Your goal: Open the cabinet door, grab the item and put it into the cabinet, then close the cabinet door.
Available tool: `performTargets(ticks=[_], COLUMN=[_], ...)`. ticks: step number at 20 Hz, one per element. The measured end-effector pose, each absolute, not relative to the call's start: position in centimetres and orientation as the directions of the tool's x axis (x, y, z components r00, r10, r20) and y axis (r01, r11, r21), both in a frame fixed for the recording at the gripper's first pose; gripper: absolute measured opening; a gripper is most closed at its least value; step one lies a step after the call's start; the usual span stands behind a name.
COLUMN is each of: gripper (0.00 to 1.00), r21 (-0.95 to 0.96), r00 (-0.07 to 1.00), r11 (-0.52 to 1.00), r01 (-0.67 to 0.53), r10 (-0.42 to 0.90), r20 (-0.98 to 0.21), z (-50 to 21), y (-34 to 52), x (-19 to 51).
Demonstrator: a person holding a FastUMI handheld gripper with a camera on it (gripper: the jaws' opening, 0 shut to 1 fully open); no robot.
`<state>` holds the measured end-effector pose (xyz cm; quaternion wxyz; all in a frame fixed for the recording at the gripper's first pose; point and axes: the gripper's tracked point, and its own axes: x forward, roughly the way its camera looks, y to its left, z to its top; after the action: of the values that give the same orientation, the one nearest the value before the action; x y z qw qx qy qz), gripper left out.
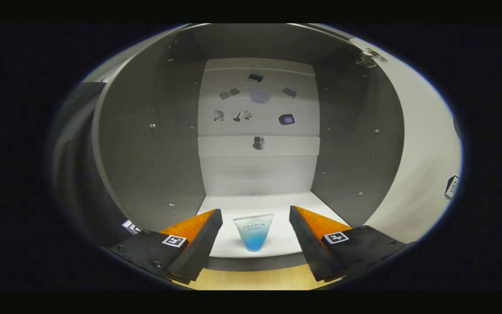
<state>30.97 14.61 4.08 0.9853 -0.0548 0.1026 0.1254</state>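
The cabinet [155,144] stands open in front of me, with grey side walls and a white back panel. Its white door [421,165] is swung out to the right, a hinge [371,57] showing at the top. A small blue-and-clear tube [253,232] stands cap-down on the white cabinet floor [255,203], near the floor's front edge. My gripper [255,216] is open. The tube sits between the two fingertips with a clear gap on each side, so neither finger touches it.
The back panel carries several small stickers [257,96] and a horizontal ledge [257,146]. A light wooden surface [251,279] lies just below the cabinet's front edge, under my fingers. There is free room on the cabinet floor behind the tube.
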Motion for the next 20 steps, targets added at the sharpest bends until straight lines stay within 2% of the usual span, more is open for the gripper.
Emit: performTargets(ticks=[10, 20], gripper=[0.98, 0.98], r21=[-0.032, -0.052], r00=[0.981, 0.999], r11=[0.983, 0.998], r01=[-0.182, 0.031], r10=[0.179, -0.032], r20=[-0.077, -0.035], z=[7.7, 5.8], y=[10.0, -1.9], x=[18.6, 4.6])
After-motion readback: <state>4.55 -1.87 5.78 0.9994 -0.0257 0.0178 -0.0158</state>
